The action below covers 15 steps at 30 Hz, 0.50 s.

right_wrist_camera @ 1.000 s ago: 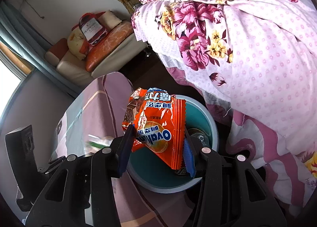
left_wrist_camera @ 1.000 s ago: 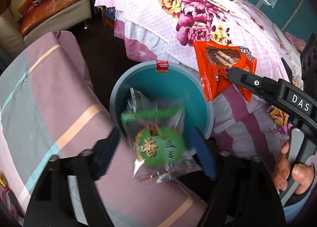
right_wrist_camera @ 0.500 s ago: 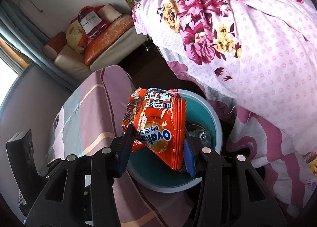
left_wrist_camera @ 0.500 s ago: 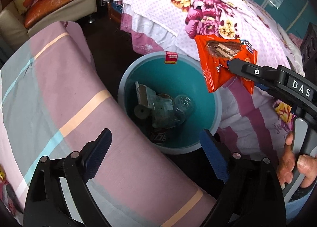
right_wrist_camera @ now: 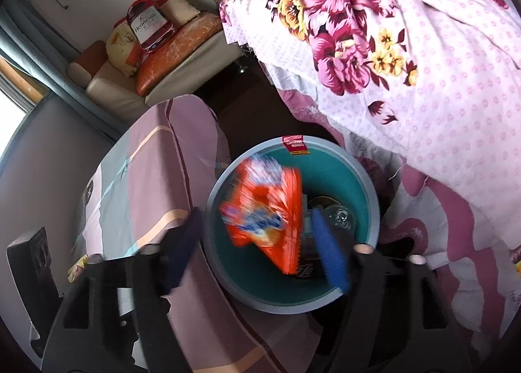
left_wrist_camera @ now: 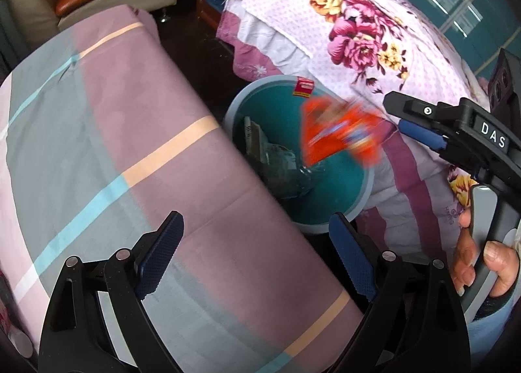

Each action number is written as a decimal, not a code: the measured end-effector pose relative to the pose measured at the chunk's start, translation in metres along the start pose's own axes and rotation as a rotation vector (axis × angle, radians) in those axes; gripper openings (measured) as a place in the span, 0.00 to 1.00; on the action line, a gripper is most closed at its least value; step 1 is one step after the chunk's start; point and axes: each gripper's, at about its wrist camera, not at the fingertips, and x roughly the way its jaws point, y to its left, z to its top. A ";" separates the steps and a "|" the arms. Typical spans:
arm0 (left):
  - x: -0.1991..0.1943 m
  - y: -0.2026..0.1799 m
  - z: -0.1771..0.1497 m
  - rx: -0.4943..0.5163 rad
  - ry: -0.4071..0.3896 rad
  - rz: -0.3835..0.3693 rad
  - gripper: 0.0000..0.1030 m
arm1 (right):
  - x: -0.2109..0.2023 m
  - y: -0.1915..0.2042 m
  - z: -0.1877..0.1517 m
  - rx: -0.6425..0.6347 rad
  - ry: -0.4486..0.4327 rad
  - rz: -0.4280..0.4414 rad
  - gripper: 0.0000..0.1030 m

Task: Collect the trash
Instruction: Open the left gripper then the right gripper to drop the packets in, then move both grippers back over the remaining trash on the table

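A: What was shown by the left wrist view that the right one lacked?

B: The striped cloth was seen filling the left, then the teal bin between it and the floral bedspread. At the far right the right gripper was seen from the side, and the hand wrapped round its handle. Crumpled clear wrappers were made out inside the bin.

A: And by the right wrist view?

B: A beige sofa with a bottle-printed bag was shown at upper left. A bottle was seen lying in the bin.

A: How were the grippers posed?

B: The left gripper was pointed steeply down over the cloth's edge, jaws spread wide and nothing between them. The right gripper was held tilted down above the bin; its jaws had just been opening and were parted.

A: Where was the orange snack packet?

B: The orange snack packet was blurred, loose between the parted jaws over the bin's mouth, touched by neither pad so far as could be told.

A: What differed from a second before?

B: The packet had then been clamped. A green packet had been falling from the left gripper; it was no longer seen there.
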 end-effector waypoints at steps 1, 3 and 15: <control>0.000 0.003 -0.002 -0.009 0.001 -0.002 0.88 | 0.001 0.001 0.000 0.000 0.003 -0.002 0.68; -0.001 0.008 -0.005 -0.026 0.004 -0.007 0.88 | 0.002 0.005 -0.001 0.000 0.012 -0.007 0.72; -0.020 0.028 -0.020 -0.068 -0.025 -0.017 0.88 | 0.008 0.031 -0.012 -0.025 0.075 -0.035 0.76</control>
